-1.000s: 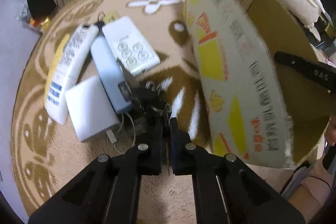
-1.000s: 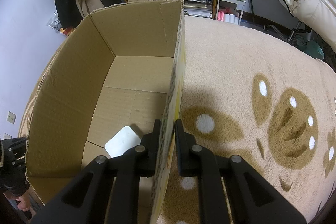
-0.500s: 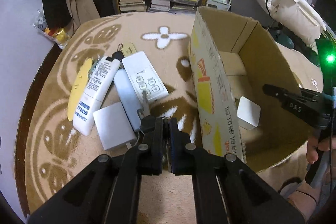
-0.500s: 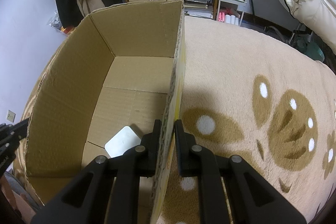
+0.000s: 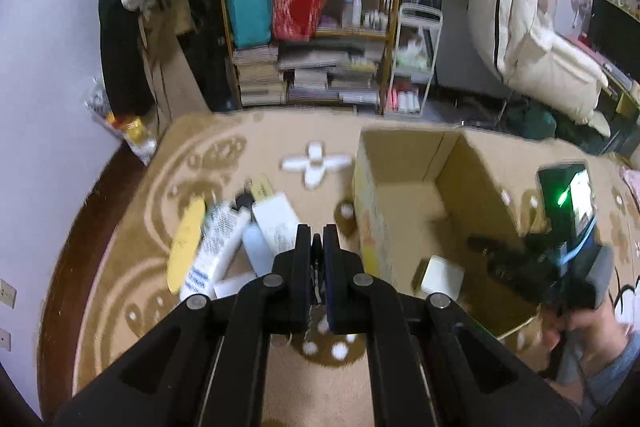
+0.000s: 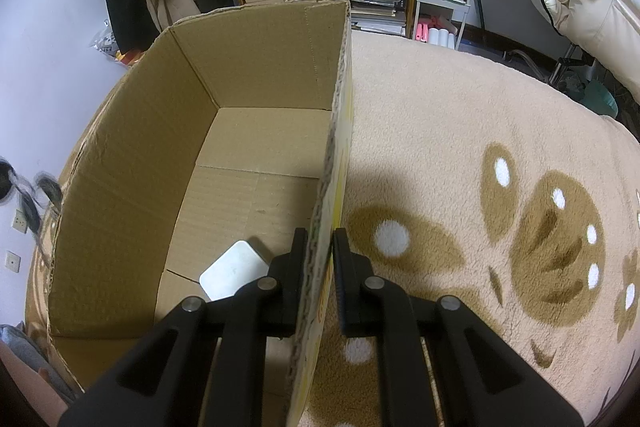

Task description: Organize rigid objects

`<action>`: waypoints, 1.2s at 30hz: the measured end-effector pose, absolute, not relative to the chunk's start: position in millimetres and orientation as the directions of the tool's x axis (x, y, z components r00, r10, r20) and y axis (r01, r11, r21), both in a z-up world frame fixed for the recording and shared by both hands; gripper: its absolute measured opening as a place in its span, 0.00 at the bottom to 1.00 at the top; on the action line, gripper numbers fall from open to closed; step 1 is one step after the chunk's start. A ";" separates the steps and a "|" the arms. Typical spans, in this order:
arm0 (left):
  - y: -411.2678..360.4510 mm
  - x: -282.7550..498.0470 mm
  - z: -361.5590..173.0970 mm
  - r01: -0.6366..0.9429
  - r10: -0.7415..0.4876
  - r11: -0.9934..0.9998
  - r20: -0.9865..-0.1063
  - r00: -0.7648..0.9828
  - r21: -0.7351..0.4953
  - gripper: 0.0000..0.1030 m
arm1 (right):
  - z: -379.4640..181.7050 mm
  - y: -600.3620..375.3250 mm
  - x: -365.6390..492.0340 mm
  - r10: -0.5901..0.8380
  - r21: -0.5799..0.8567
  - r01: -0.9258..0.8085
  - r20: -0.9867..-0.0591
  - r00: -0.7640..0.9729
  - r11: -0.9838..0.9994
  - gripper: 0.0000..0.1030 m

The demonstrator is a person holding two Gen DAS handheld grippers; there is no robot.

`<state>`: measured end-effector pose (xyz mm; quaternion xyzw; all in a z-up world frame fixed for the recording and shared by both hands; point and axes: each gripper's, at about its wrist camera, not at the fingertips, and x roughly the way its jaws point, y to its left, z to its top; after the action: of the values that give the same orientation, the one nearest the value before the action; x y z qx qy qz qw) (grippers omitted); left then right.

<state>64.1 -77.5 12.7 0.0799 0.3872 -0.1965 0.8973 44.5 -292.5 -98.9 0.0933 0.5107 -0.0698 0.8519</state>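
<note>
The left hand-held gripper is raised above the beige patterned carpet, its two black fingers pressed nearly together on something thin and metallic that hangs between them — too blurred to identify. Below its tips, at about ten o'clock in the left wrist view, a cluster of items lies on the carpet: a long white remote control with blue print, a flat yellow oblong piece just beside it at its nine o'clock, a white rectangular device with buttons and a pale blue-white bar between the two.

The open brown cardboard box sits at three o'clock from that cluster. Inside it, on the floor near the corner closest to the cameras, lies a white rounded-square pad.

The right hand-held gripper is clamped narrowly on the box's right wall — one finger inside, one outside against the yellow-printed face. In the left wrist view it appears at four o'clock as a dark body with a green light, held by a person's hand.

A cluttered wooden bookshelf stands at twelve o'clock beyond the carpet.
</note>
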 end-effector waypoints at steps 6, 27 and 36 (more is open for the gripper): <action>-91.2 65.8 52.5 0.434 -0.330 0.901 -0.661 0.674 -0.007 0.05 | -98.4 -293.0 45.7 -0.022 0.091 0.216 -0.883 0.468 0.972 0.12; -153.1 71.4 44.0 0.514 -0.332 0.855 -0.692 0.641 0.065 0.05 | -96.9 -293.4 49.1 -0.017 0.094 0.213 -0.883 0.469 0.973 0.12; -111.6 93.9 6.1 0.433 -0.248 0.900 -0.761 0.600 0.048 0.60 | -96.6 -294.4 49.9 -0.018 0.093 0.212 -0.884 0.467 0.973 0.12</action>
<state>93.9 -111.6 6.1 0.1145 0.4039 -0.1918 0.8871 49.9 -294.4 -96.6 0.0950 0.5116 -0.0675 0.8513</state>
